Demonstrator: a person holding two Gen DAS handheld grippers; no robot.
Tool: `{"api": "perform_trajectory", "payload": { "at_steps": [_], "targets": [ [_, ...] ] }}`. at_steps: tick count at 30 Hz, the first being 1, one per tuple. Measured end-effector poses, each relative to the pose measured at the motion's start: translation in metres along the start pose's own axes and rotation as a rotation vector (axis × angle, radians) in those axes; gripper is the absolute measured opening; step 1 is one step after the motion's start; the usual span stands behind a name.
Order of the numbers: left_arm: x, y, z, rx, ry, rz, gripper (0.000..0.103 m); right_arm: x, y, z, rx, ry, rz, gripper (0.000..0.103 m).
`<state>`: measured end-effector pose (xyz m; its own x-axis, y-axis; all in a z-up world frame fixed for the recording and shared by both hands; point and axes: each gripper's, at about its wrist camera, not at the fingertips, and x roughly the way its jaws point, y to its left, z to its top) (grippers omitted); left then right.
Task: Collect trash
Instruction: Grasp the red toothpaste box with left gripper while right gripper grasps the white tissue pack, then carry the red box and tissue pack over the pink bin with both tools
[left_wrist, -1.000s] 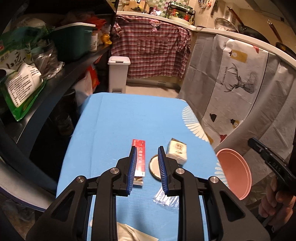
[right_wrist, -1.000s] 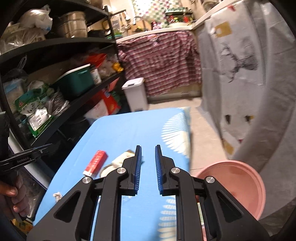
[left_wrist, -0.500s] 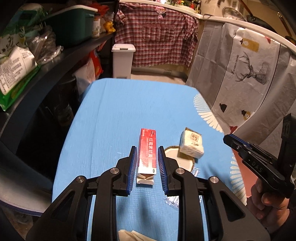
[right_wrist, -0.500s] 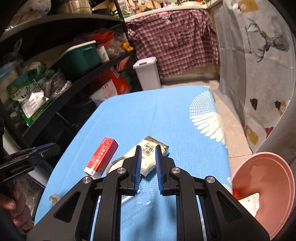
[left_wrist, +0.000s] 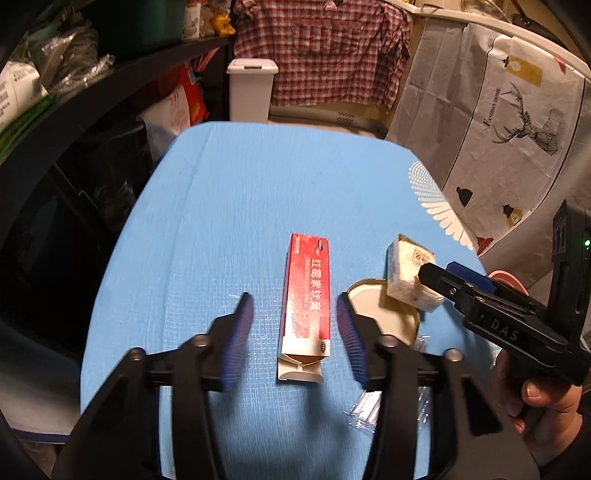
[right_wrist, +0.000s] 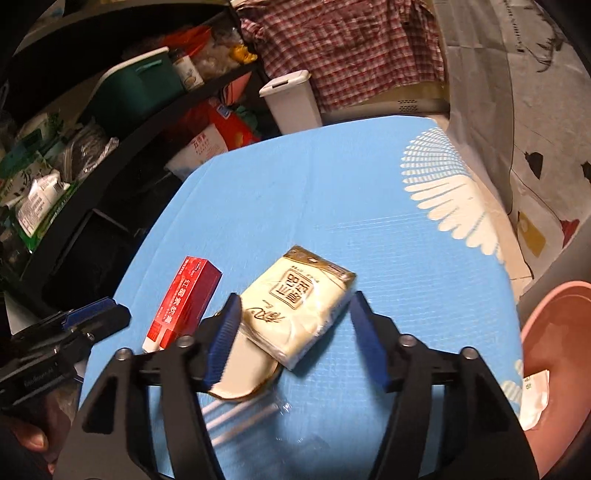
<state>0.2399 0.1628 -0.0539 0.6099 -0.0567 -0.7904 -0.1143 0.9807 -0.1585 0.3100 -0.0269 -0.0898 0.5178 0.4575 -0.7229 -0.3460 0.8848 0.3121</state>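
1. The left gripper (left_wrist: 295, 325) is held spread over the red carton (left_wrist: 306, 302), its jaws having just been opening; the carton lies between the pads but is not pressed by them, so nothing is grasped.
2. The right gripper (right_wrist: 291, 332) has likewise just been opening and is released; the tissue pack (right_wrist: 299, 314) lies between its fingers, untouched as far as can be seen.
3. Both items lie on the blue tablecloth (left_wrist: 258, 192), toward its near edge; the tissue pack rests partly on a round lid (right_wrist: 240, 376) and sits nearer the right edge.
4. The carton is judged light and stiff along its length, yet easily crushed, since its near flap stands open and it is probably empty. It is best taken across its long sides at mid-length, with gentle closure.
5. The tissue pack is judged soft, light and film-wrapped, hence slippery and compressible. A firm squeeze across its narrower width should be needed, and the lid beneath may be dragged along.
6. A pink basin (right_wrist: 554, 332) beyond the right edge, already holding a scrap, is presumably the drop point.
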Motion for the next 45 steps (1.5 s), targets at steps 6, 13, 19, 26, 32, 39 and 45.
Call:
{"api": "perform_trajectory", "payload": {
  "at_steps": [6,13,19,26,32,39,45],
  "targets": [
    [0.011,0.003,-0.004,-0.007,0.030,-0.001,0.051,0.014,0.008,0.002,-0.022,0.036,-0.015,0.074],
    [0.024,0.003,-0.010,-0.002,0.065,0.004,0.051,0.019,0.016,0.002,-0.074,0.050,-0.055,0.075],
    [0.032,-0.005,-0.012,0.016,0.080,0.003,0.052,0.018,0.017,0.001,-0.086,0.058,-0.067,0.075],
    [0.033,-0.008,-0.011,0.026,0.078,0.009,0.052,0.018,0.021,0.004,-0.094,0.056,-0.067,0.075],
    [0.041,-0.010,-0.013,0.039,0.108,0.019,0.051,0.023,0.017,0.003,-0.098,0.079,-0.104,0.075],
    [0.043,-0.010,-0.013,0.041,0.114,0.034,0.034,0.022,0.010,0.002,-0.084,0.086,-0.119,0.062],
    [0.031,-0.016,-0.010,0.057,0.079,0.040,0.034,0.009,0.009,0.004,-0.091,0.052,-0.119,0.060]
  ]
}}
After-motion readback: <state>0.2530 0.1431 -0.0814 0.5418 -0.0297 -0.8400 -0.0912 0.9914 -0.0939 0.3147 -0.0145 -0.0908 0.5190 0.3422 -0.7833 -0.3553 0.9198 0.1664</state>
